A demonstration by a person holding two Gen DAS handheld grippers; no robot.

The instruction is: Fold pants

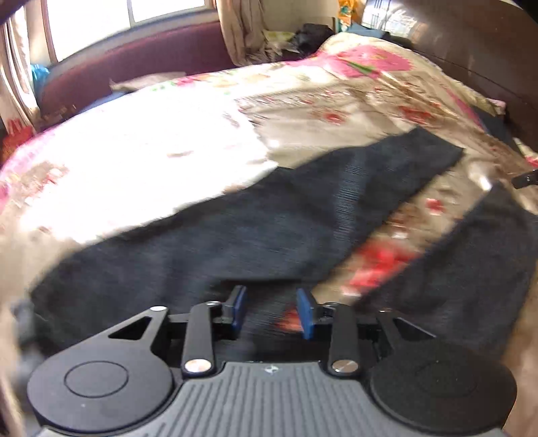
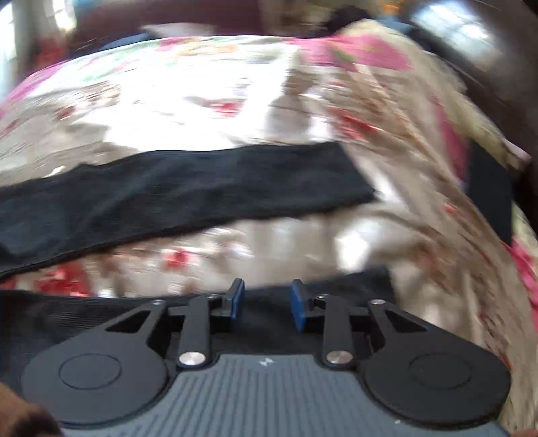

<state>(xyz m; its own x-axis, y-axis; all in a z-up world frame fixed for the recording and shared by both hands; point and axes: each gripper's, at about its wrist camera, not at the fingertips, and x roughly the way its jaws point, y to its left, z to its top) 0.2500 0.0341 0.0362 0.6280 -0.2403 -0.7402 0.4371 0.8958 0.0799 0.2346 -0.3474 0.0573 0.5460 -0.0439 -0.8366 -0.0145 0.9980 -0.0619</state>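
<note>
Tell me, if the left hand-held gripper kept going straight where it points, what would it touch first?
Most likely the dark pants spread on the flowered bedspread. The left hand-held gripper stands open just above that cloth, though blur makes the depth uncertain.

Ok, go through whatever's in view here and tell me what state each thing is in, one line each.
pants: dark, spread flat on the bed, legs apart in a V, not yet folded.
bedspread: floral, covering the bed, a little rumpled.
left gripper: jaws open, nothing gripped, over the pants.
right gripper: jaws open, nothing gripped, over the nearer pant leg.
curtain: hanging bunched beside the window.
</note>
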